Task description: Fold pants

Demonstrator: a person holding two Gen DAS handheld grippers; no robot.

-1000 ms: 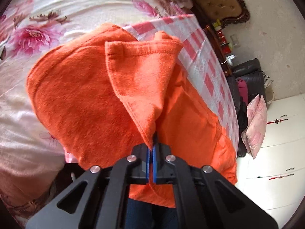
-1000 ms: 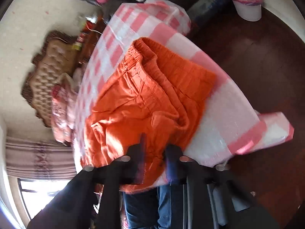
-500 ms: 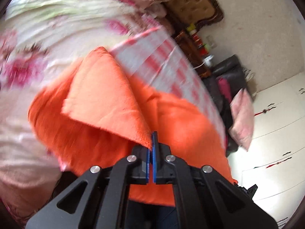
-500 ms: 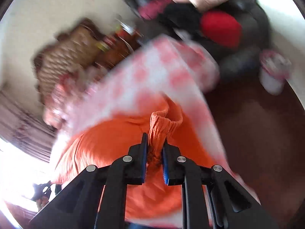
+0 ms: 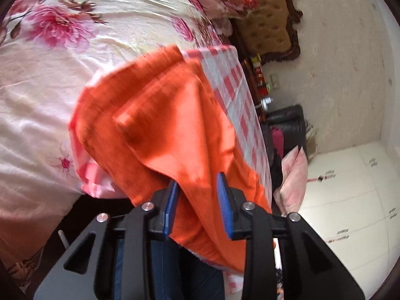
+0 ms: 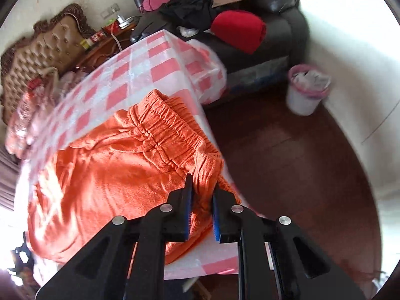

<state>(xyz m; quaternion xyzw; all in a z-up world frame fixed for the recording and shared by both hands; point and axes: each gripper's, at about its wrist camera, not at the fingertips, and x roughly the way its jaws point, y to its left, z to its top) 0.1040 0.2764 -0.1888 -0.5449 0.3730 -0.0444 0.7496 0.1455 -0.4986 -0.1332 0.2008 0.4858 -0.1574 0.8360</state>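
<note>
The orange pants (image 5: pixel 160 125) lie on a table covered with a pink-and-white checked cloth (image 5: pixel 240 105). In the left wrist view a leg end is folded over the rest. My left gripper (image 5: pixel 197 187) is open, its blue pads either side of the folded edge without pinching it. In the right wrist view the pants (image 6: pixel 112 175) show their gathered elastic waistband (image 6: pixel 170 130) toward the table's right edge. My right gripper (image 6: pixel 202 192) has its jaws slightly apart around the waistband corner, and the cloth sits loosely between them.
A bed with a floral sheet (image 5: pixel 62 50) lies beyond the table, with a tufted headboard (image 5: pixel 270 22). A dark sofa piled with clothes (image 6: pixel 237 25) and a small bin (image 6: pixel 306 92) stand on the dark wood floor (image 6: pixel 287 175). The checked cloth (image 6: pixel 155 62) hangs over the table edge.
Both grippers were shut on the pants half a second ago; both jaws have now opened. The folded leg and the waistband have come down onto the pants on the table.
</note>
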